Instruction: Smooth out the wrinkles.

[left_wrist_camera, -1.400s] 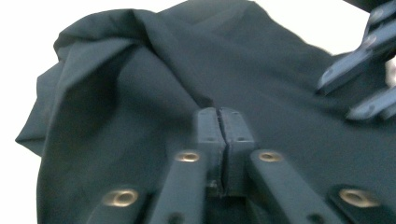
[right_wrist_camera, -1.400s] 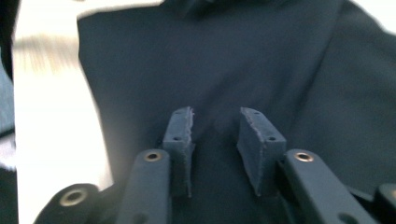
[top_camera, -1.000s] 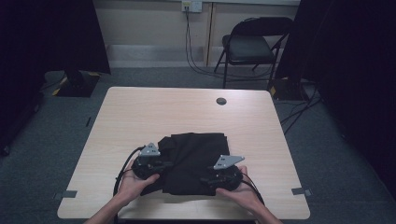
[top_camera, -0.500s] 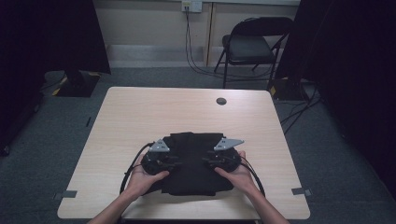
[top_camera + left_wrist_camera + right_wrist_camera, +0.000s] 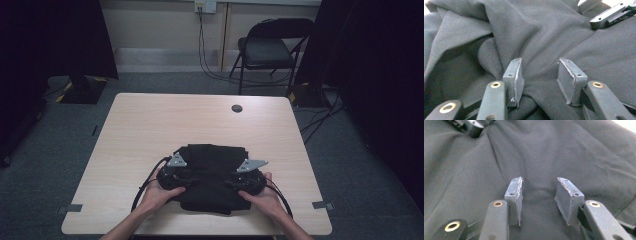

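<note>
1. Both grippers now sit lower in the high view than half a second ago, drawn back toward the bottom edge, and the cloth [image 5: 210,175] lies in a squarer, more folded heap than a second ago.
2. Left gripper [image 5: 176,176] rests on the cloth's left side, lower centre of the high view, held by the left hand [image 5: 159,192]; its cable [image 5: 145,184] loops over the table [image 5: 150,125].
3. In the left gripper view its jaws stand apart, with a raised ridge of cloth [image 5: 536,50] between the pads [image 5: 515,77], which do not pinch it.
4. Right gripper [image 5: 245,179] rests on the cloth's right side, held by the right hand [image 5: 262,199].
5. In the right gripper view its jaws are likewise spread, over smoother cloth [image 5: 536,157]; nothing is gripped.
6. Chair [image 5: 272,47] stands beyond the table, upper right.
</note>
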`<state>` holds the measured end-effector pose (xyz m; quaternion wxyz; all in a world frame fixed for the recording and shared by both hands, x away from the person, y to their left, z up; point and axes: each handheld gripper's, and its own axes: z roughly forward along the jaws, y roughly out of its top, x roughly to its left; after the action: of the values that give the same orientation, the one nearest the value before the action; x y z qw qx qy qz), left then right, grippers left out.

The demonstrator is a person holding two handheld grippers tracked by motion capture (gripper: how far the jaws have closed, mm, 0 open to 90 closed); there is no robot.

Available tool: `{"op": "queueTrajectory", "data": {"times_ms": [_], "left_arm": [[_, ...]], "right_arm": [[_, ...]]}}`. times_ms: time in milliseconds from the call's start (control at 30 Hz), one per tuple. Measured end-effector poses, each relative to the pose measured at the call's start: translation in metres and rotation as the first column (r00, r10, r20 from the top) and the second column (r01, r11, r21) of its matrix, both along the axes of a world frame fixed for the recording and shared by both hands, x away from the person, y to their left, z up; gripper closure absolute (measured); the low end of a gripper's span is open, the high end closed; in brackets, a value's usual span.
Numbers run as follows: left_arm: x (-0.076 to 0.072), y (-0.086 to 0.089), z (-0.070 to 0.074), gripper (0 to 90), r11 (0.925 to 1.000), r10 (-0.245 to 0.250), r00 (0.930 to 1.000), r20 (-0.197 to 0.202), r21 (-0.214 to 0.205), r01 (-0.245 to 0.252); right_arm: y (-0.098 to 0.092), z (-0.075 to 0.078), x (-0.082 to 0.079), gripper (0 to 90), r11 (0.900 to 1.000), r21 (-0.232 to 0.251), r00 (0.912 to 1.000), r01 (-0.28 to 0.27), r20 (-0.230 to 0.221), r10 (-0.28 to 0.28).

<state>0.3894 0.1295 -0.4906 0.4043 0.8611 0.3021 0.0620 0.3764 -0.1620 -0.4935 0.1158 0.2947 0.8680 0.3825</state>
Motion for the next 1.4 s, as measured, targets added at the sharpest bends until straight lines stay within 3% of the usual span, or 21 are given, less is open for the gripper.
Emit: {"op": "queueTrajectory", "data": {"times_ms": [133, 233, 300, 367, 433, 467, 567, 633, 700, 800, 900, 1000, 1167, 1300, 1400], "left_arm": [[0.005, -0.009, 0.002, 50.4, 0.9997, -0.007, 0.9998, -0.02, -0.025, 0.007], [0.0, -0.02, 0.005, 48.8, 0.9991, -0.043, 0.999, 0.006, 0.001, 0.043], [-0.002, -0.023, 0.009, 48.6, 0.9973, -0.073, 0.9973, 0.011, 0.002, 0.073], [-0.001, -0.023, 0.016, 46.5, 0.9961, -0.087, 0.9957, 0.031, -0.012, 0.088], [0.003, -0.021, 0.023, 46.5, 0.9965, -0.067, 0.9972, 0.033, -0.048, 0.068], [0.006, -0.02, 0.024, 48.4, 0.9964, -0.052, 0.9981, 0.033, -0.066, 0.054], [0.013, -0.021, 0.019, 49.9, 0.9973, -0.042, 0.9991, 0.005, -0.06, 0.042], [0.014, -0.022, 0.013, 49.5, 0.9981, -0.042, 0.9991, -0.003, -0.044, 0.042], [0.014, -0.023, 0.005, 49.1, 0.9991, -0.035, 0.9994, -0.01, -0.025, 0.034], [0.012, -0.026, 0.001, 48.2, 0.999, -0.043, 0.999, 0.015, 0.012, 0.043], [0.012, -0.028, 0.001, 47.6, 0.9987, -0.044, 0.9989, 0.017, 0.026, 0.044], [0.013, -0.026, 0.0, 47.8, 0.9991, -0.04, 0.9992, 0.002, 0.017, 0.04], [0.011, -0.028, -0.001, 47.9, 0.999, -0.036, 0.999, 0.025, 0.027, 0.035], [0.012, -0.028, -0.002, 47.9, 0.9993, -0.033, 0.9992, 0.022, 0.017, 0.032], [0.012, -0.027, -0.002, 47.9, 0.9993, -0.032, 0.9993, 0.022, 0.019, 0.031]], "right_arm": [[-0.008, 0.001, -0.015, 56.9, 0.9999, -0.014, 0.9999, 0.001, -0.01, -0.001], [-0.013, 0.002, -0.027, 57.4, 0.9996, -0.03, 1.0, -0.003, -0.002, 0.003], [-0.013, 0.004, -0.036, 57.6, 0.9979, -0.054, 0.9991, -0.035, 0.02, 0.036], [-0.014, 0.005, -0.042, 56.7, 0.9976, -0.052, 0.9988, -0.044, 0.019, 0.045], [-0.016, 0.011, -0.04, 52.8, 0.9994, -0.026, 0.999, -0.023, 0.037, 0.024], [-0.018, 0.015, -0.036, 52.4, 0.9999, 0.002, 0.9987, -0.011, 0.05, 0.011], [-0.021, 0.028, -0.017, 50.7, 0.9968, 0.065, 0.9939, 0.047, 0.097, -0.053], [-0.021, 0.032, -0.001, 47.5, 0.994, 0.085, 0.9918, 0.069, 0.102, -0.077], [-0.02, 0.033, 0.018, 43.7, 0.9915, 0.098, 0.9925, 0.085, 0.079, -0.093], [-0.015, 0.028, 0.045, 36.1, 0.9907, 0.081, 0.9903, 0.109, 0.078, -0.115], [-0.012, 0.017, 0.068, 26.2, 0.9922, 0.035, 0.9923, 0.12, 0.029, -0.121], [-0.013, 0.005, 0.085, 22.5, 0.9906, 0.03, 0.991, 0.134, 0.007, -0.134], [-0.014, -0.006, 0.089, 20.6, 0.9926, 0.026, 0.9922, 0.119, -0.042, -0.118], [-0.011, -0.007, 0.086, 21.1, 0.995, 0.026, 0.9945, 0.097, -0.044, -0.095], [-0.009, -0.007, 0.082, 30.6, 0.9977, 0.043, 0.9976, 0.051, -0.048, -0.049]]}}
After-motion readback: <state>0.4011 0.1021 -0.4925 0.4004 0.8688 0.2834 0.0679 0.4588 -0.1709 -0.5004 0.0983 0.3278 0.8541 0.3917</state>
